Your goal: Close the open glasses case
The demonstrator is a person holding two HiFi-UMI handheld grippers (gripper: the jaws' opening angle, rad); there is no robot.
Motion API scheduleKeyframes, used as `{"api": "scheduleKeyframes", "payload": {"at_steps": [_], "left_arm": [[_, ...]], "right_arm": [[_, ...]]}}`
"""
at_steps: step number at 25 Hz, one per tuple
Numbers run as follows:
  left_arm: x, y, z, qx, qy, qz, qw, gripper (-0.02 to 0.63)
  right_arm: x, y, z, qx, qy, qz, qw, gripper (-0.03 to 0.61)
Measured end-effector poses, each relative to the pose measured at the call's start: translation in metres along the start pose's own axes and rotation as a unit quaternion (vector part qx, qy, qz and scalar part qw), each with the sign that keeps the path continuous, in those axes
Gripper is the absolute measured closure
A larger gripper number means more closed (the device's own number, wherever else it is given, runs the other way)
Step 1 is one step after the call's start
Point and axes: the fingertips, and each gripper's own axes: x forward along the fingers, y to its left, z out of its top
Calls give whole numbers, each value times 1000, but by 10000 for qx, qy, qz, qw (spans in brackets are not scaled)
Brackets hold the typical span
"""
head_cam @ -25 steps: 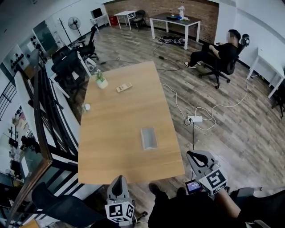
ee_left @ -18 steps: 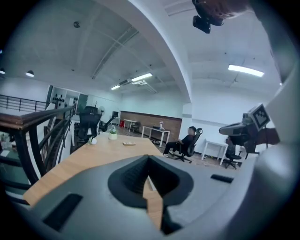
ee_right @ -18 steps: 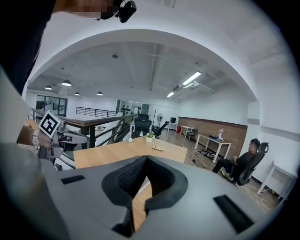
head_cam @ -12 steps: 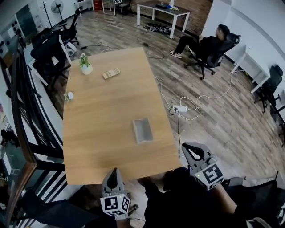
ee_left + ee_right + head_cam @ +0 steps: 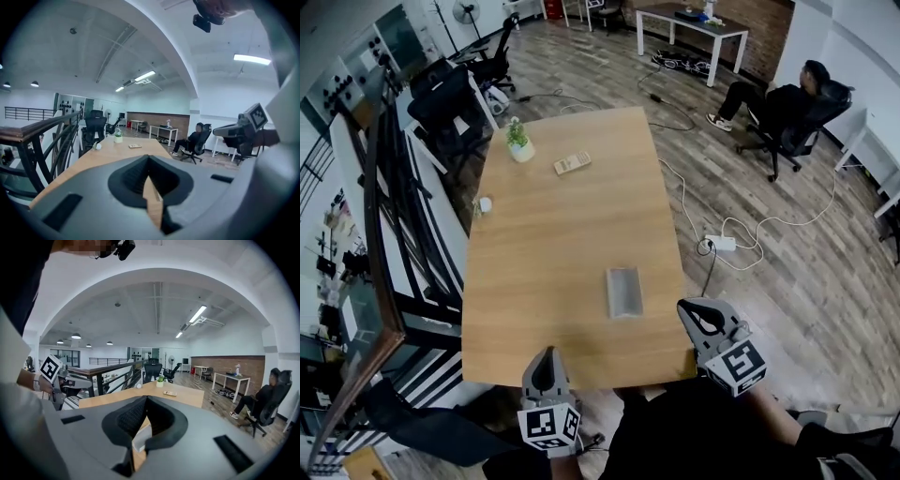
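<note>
A long wooden table (image 5: 553, 244) fills the middle of the head view, and the step in hand looks like the approach: neither gripper has reached the glasses case (image 5: 624, 292), which lies flat on the table's near right part, apart from everything else on it. To do this well, I would bring one gripper in low beside the case to steady its base and use the other to tip the lid over. The jaws would have to open first if a pinch is wanted, or stay together to push with the tips. The left gripper (image 5: 547, 360) hangs just off the near edge, to the left of the case, pointing forward and slightly down. Its jaws meet at the tips with nothing between them. The right gripper (image 5: 695, 313) sits at the near right corner, nearer to the case, angled the same way. Its jaws are also fully together and empty, and its own view looks straight at the case past them. The case is too small here to tell which side its hinge lies on, so that should be checked closer in.
</note>
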Motion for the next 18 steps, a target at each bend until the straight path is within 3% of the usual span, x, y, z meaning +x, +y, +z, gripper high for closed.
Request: {"api": "scheduleKeyframes", "payload": {"at_steps": [10, 13, 18], "left_arm": [[15, -58, 30, 567, 56, 700, 9959, 615], [20, -60, 28, 501, 123, 663, 9965, 615], [37, -55, 30, 550, 38, 238, 9982, 615]], "right_arm": [[27, -44, -41, 273, -105, 540, 9981, 565], [31, -48, -43, 251, -115, 484, 9984, 565], [34, -48, -38, 175, -82, 227, 9996, 565]]}}
